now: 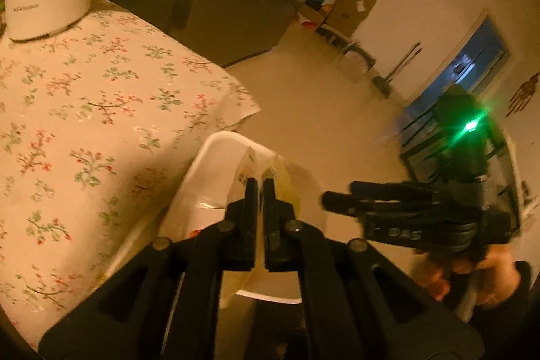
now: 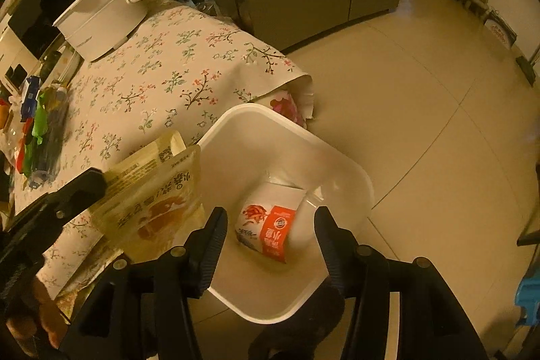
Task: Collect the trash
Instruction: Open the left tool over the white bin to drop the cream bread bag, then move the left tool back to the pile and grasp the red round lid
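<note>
The left hand-held gripper (image 1: 258, 191) pinches a yellowish snack bag (image 2: 152, 194) over the white bin (image 2: 354, 177) beside the table (image 2: 162, 73). The right hand-held gripper (image 2: 270, 225) hangs spread above a red-and-white packet (image 2: 270, 225) inside the bin.

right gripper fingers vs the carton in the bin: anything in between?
Nothing. In the right wrist view the open right gripper hangs over the white bin, and the red-and-white carton on its floor shows through the gap, with only empty bin interior between them.
</note>
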`<act>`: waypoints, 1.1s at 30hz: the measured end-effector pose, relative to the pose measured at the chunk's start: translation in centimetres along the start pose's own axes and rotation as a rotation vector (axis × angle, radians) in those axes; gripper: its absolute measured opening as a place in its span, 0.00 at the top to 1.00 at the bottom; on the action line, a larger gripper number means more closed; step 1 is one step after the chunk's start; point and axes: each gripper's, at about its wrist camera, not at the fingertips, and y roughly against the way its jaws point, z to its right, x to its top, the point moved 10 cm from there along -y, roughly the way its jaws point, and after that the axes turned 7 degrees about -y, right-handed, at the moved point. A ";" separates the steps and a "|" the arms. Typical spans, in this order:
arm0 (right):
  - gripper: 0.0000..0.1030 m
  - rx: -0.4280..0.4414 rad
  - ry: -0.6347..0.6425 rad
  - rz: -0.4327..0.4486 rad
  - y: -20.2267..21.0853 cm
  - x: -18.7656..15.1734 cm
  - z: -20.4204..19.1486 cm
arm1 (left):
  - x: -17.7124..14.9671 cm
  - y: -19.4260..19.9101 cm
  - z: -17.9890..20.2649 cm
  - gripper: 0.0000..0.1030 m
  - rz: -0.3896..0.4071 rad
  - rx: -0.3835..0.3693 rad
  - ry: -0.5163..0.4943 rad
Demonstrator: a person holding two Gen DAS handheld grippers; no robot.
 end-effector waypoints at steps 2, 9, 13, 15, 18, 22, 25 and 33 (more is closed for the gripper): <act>0.46 -0.003 0.004 0.007 0.2 0.1 0.0 | -0.1 0.1 -0.7 0.39 -0.009 0.056 -0.001; 0.44 0.015 0.010 0.028 0.9 0.5 -1.0 | 0.1 2.5 -3.7 0.21 0.004 0.220 0.005; 0.43 0.036 0.021 0.046 1.6 0.8 -2.6 | -0.1 4.0 -5.7 0.17 0.007 0.284 0.010; 0.41 0.044 0.028 0.053 1.8 1.1 -3.5 | -0.1 5.0 -6.8 0.16 0.013 0.312 0.021; 0.38 0.052 0.042 0.066 2.1 1.4 -5.0 | 0.0 6.4 -8.5 0.08 0.020 0.366 0.030; 0.36 0.061 0.072 0.094 2.5 2.1 -7.5 | 0.0 8.4 -10.6 0.03 0.035 0.423 0.039; 0.33 0.073 0.098 0.131 3.2 2.9 -9.9 | -0.1 10.0 -12.5 0.00 0.041 0.472 0.059; 0.18 0.097 0.173 0.214 3.9 4.1 -16.3 | -1.2 14.6 -18.3 0.00 0.063 0.582 0.128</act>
